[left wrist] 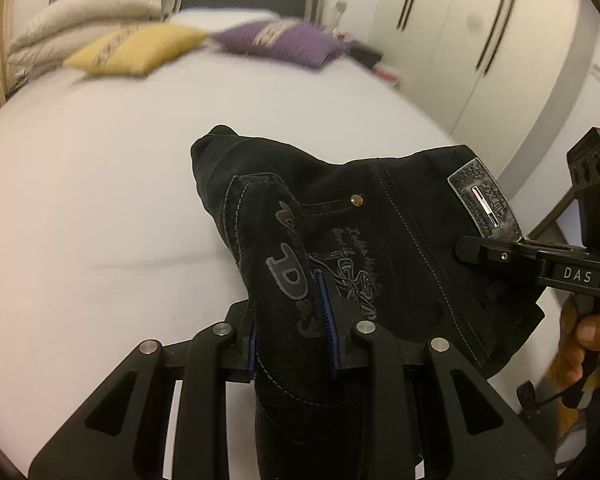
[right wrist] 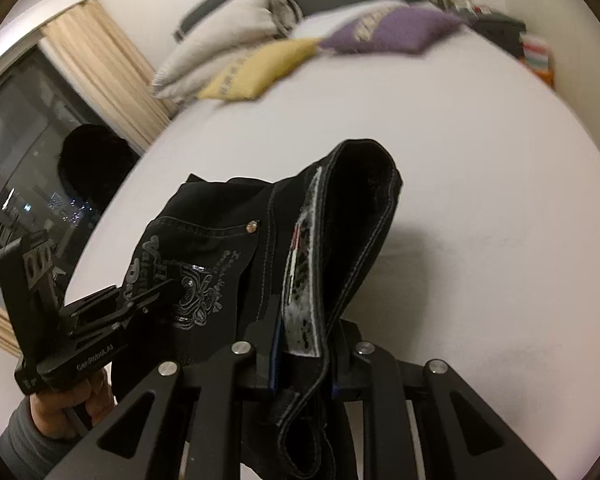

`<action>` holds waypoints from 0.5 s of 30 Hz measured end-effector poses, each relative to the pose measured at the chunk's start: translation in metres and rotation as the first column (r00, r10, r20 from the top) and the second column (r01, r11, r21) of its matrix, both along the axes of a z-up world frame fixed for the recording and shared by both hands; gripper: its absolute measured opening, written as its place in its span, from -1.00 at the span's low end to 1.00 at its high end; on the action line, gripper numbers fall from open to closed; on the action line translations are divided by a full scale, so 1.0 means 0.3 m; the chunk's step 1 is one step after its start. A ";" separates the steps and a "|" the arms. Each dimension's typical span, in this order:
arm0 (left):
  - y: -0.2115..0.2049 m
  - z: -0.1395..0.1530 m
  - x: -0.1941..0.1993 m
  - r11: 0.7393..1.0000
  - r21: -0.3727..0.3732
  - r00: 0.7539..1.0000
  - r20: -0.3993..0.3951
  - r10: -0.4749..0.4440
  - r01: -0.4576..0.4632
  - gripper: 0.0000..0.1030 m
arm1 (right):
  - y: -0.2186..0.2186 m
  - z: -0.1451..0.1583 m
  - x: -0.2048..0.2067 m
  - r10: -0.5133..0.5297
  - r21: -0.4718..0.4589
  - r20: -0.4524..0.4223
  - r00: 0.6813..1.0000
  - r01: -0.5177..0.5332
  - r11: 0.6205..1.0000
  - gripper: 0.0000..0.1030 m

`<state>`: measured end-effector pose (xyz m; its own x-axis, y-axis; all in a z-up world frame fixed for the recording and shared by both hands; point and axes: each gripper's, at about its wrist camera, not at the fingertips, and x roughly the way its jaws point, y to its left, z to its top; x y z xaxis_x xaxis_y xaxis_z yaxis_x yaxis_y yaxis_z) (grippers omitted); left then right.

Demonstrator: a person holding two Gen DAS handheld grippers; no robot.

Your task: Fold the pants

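The left tool (left wrist: pixel 296 320) is clamped on a back-pocket edge of the black pants (left wrist: pixel 380 248), its blue-lined pads pressing the denim from both sides; the cloth hangs down over the tool's body, so the pad tips are hidden. The pants are held up off the white bed (left wrist: pixel 100 200), bunched between the two tools, legs out of sight below the frame. Printed lettering on the pocket is too creased to read. Right of it, the waistband's grey label (left wrist: pixel 482 204) meets the right tool (right wrist: pixel 304 344), clamped on the waistband beside that patch. At the bed's head, a yellow cushion (left wrist: pixel 136 48) and a purple cushion (left wrist: pixel 280 42) lie blurred.
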<state>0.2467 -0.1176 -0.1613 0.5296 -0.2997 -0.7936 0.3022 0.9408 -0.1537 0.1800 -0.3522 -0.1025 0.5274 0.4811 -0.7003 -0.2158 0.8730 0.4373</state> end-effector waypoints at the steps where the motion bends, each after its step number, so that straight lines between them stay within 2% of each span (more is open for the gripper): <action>1: -0.019 -0.049 0.018 1.000 0.011 0.999 -0.033 0.010 -0.010 -0.51 | -0.007 -0.060 0.027 -0.014 -0.001 -0.051 0.999 0.014 1.000 -0.48; 2: -0.062 -0.096 0.042 0.999 0.028 0.998 -0.063 0.026 -0.024 -0.46 | 0.000 -0.126 0.058 -0.034 -0.026 -0.123 0.992 0.031 0.999 -0.28; 3: -0.060 -0.140 0.044 0.998 0.041 0.996 -0.077 0.052 -0.049 -0.23 | -0.010 -0.184 0.071 -0.059 -0.054 -0.170 0.984 0.051 0.997 -0.23; 5: -0.046 -0.155 0.035 0.996 0.034 0.995 -0.056 0.080 -0.078 0.09 | -0.052 -0.223 0.047 -0.066 0.031 -0.125 0.990 0.071 0.997 -0.20; 7: -0.037 -0.153 0.029 0.994 0.047 0.994 -0.041 0.098 -0.096 0.28 | -0.069 -0.226 0.023 -0.060 0.065 -0.097 0.993 0.067 0.996 -0.13; 10: -0.039 -0.143 0.027 0.994 0.066 0.995 -0.037 0.094 -0.091 0.30 | -0.075 -0.216 0.004 -0.052 0.039 -0.091 0.995 0.056 0.998 -0.05; 12: -0.052 -0.130 0.018 0.992 0.081 0.995 -0.025 0.095 -0.093 0.30 | -0.083 -0.193 -0.015 -0.064 0.020 -0.092 0.994 0.066 0.998 0.13; 15: -0.034 -0.110 0.001 0.991 0.098 0.996 -0.008 0.090 -0.089 0.30 | -0.100 -0.147 -0.043 -0.091 0.019 -0.057 0.994 0.092 0.996 0.25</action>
<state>0.2471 -0.1277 -0.1943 0.5405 -0.1729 -0.8234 0.2148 0.9746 -0.0636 0.1673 -0.3821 -0.1466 0.5302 0.4476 -0.7201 -0.1100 0.8784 0.4651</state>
